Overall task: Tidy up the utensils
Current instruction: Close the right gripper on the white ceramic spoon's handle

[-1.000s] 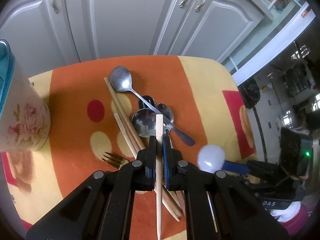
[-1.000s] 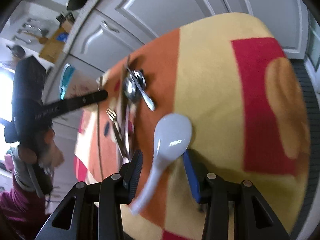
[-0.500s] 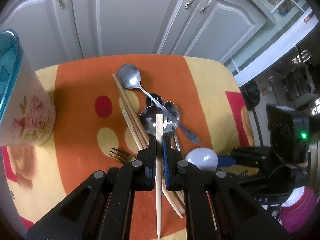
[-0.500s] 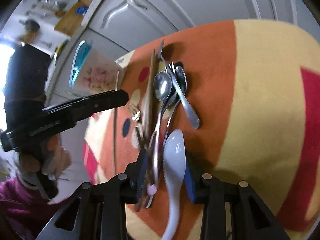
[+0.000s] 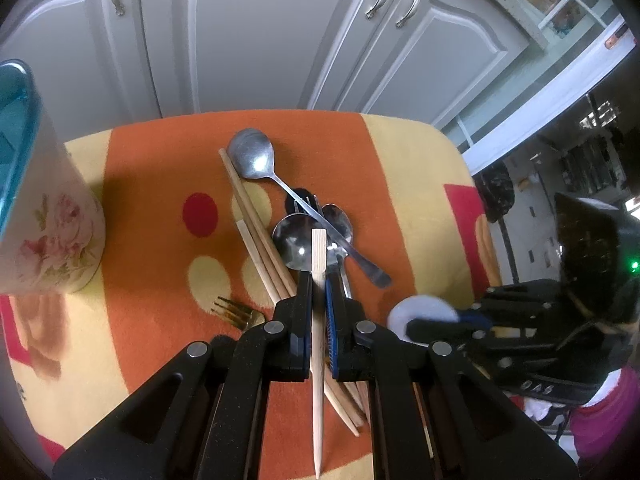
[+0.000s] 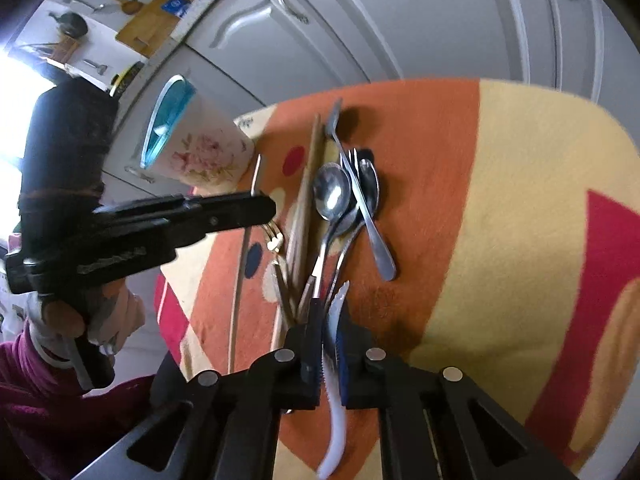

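Observation:
My left gripper (image 5: 319, 280) is shut on a single wooden chopstick (image 5: 318, 264), held above the cloth; it also shows in the right wrist view (image 6: 256, 184). My right gripper (image 6: 329, 312) is shut on a white ceramic spoon (image 6: 334, 360), turned on edge; the spoon bowl shows in the left wrist view (image 5: 420, 310). A pile of metal spoons (image 5: 296, 240), more chopsticks (image 5: 256, 232) and a gold fork (image 5: 236, 314) lies on the orange and yellow cloth (image 5: 160, 184). A floral cup with a teal inside (image 5: 44, 220) stands at the left.
Grey cabinet doors (image 5: 260, 40) stand right behind the table. The table's far edge and rounded right corner (image 5: 452, 140) are close to the pile. The floral cup (image 6: 196, 148) stands behind my left gripper in the right wrist view.
My right gripper has closed on the white spoon and turned it on edge, swinging toward the pile. My left gripper has held the chopstick and drifted slightly toward the cup.

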Demonstrator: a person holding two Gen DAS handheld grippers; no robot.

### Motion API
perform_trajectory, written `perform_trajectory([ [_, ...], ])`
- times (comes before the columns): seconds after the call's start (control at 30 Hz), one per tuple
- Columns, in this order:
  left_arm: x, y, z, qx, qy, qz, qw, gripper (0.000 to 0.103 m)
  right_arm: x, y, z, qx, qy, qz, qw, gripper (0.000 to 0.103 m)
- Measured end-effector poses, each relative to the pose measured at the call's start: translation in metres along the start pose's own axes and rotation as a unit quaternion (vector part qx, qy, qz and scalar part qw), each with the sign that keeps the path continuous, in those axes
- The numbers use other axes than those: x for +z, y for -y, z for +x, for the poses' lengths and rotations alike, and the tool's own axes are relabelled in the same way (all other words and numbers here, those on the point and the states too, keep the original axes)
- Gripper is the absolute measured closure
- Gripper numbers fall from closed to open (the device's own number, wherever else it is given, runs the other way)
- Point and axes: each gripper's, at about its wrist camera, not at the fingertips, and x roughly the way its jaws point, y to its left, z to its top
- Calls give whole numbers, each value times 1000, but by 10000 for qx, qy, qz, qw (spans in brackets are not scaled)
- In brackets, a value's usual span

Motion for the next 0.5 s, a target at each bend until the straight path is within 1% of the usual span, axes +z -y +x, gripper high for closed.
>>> perform_trajectory([
  [0.13,-1,-1,-25,-163,206,-64,9996,98,-1,-15,-24,-3,266,-107,9996,98],
  [0.23,-1,-4,-44,-285,392,-124,9988,98,2,-28,-41,27,493,-305,9983,98],
  [0.3,-1,-5,-52,-272,484,-122,9984,98,4,-34,-42,-48,512,-422,9978,99],
  [0.4,-6,-11,-54,-254,479,-224,9983,98,4,-36,-33,-272,369,-473,9978,99],
  [0.5,-11,-15,-58,-288,498,-289,9979,98,-1,-32,-37,-247,429,-319,9983,101],
])
